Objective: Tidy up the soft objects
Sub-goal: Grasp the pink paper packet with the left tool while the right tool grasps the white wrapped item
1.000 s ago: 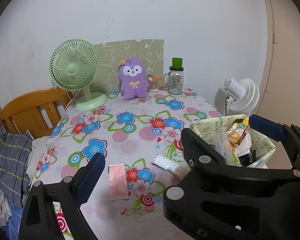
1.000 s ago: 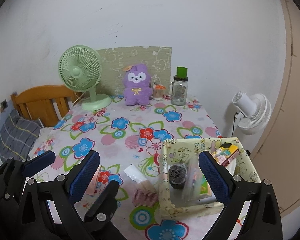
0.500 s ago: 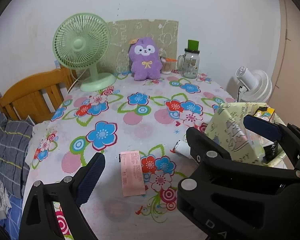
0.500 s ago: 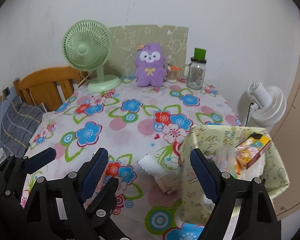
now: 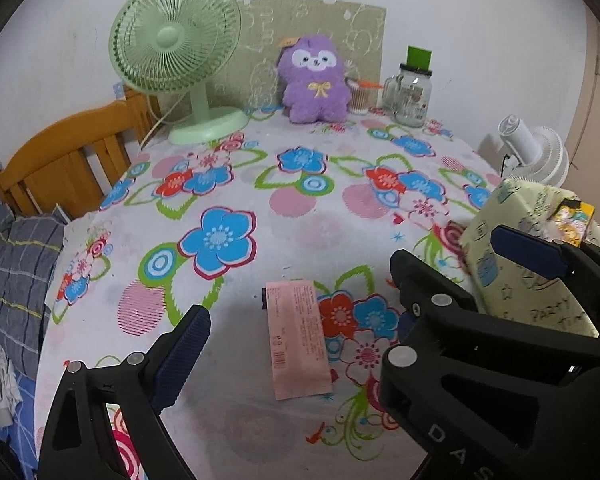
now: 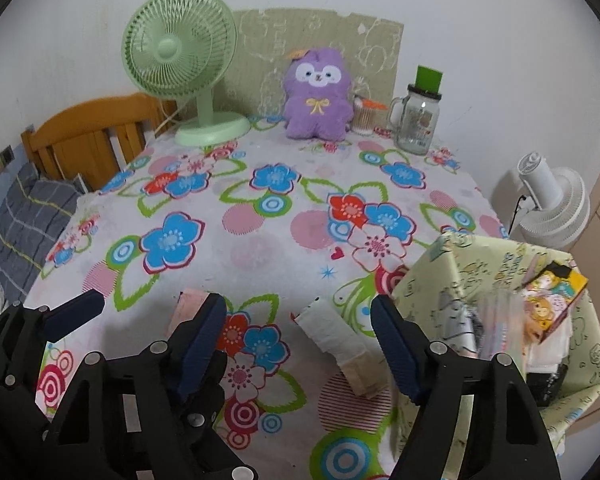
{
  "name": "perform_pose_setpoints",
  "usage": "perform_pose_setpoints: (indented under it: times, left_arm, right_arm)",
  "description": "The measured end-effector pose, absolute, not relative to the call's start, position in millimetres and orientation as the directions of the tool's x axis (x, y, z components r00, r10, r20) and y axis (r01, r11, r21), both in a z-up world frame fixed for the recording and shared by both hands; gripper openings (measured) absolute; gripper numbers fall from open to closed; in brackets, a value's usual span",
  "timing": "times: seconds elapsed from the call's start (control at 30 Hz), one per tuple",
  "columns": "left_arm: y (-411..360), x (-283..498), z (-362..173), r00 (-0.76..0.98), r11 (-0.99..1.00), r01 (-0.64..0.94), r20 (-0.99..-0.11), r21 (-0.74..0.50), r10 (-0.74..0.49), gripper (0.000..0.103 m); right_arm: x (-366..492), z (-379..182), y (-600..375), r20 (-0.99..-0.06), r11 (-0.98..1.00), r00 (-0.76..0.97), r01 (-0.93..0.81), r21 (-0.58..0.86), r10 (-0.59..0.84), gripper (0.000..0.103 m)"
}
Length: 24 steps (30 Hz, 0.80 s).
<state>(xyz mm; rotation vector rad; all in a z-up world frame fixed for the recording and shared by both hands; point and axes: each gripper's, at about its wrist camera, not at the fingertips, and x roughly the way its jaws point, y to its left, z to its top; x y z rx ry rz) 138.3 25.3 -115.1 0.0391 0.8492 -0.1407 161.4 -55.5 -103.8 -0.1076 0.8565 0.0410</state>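
Two grippers low over the near edge of the flowered tablecloth (image 5: pixel 300 216), side by side. Left gripper (image 5: pixel 296 352) with fingers wide apart, holding nothing, poised above a pink paper slip (image 5: pixel 298 336) lying flat on the cloth. Right gripper (image 6: pixel 300 344) likewise spread, nothing between its pads, hanging over a white folded packet (image 6: pixel 336 338) just beside the pale green patterned box (image 6: pixel 460 264). Box at the near right corner, crammed with a yellow cartoon carton (image 6: pixel 552 296) and other items too blurred to name. Far across the table, well apart from both grippers: purple plush toy (image 6: pixel 316 96) sitting upright against a beige patterned board (image 6: pixel 320 36). Green desk fan (image 6: pixel 184 64) to its left, small cotton-swab jar (image 6: pixel 364 116) and glass mug jar with green lid (image 6: pixel 418 120) to its right. Off the table: wooden chair back (image 5: pixel 60 156) at left, white fan (image 6: pixel 552 204) at right.
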Motion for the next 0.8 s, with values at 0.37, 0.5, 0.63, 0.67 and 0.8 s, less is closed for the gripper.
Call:
perform_pose_setpoints:
  times: [0.37, 0.5, 0.63, 0.67, 0.8]
  left_arm:
    - [21, 160, -142, 0.594, 0.988, 0.154, -0.797, -0.022, -0.11, 0.095]
    - [19, 168, -149, 0.573, 0.987, 0.157, -0.811, -0.034, -0.119, 0.095]
    - [17, 174, -155, 0.555, 0.986, 0.161, -0.823, -0.039, -0.123, 0.095]
    - [17, 175, -157, 0.55, 0.986, 0.162, -0.826, -0.039, -0.123, 0.095]
    - [13, 179, -165, 0.529, 0.985, 0.168, -0.841, -0.026, -0.112, 0.095]
  right_arm:
    - [188, -137, -58, -0.81, 0.995, 0.587, -0.068, -0.077, -0.023, 0.076]
    - [197, -147, -60, -0.823, 0.995, 0.567, -0.065, -0.075, -0.025, 0.076]
    - [204, -155, -64, -0.837, 0.995, 0.546, -0.054, -0.08, -0.037, 0.076]
    - [206, -157, -65, -0.841, 0.996, 0.54, -0.054, -0.077, -0.036, 0.075]
    - [211, -169, -69, -0.863, 0.997, 0.504, -0.043, -0.067, -0.037, 0.067]
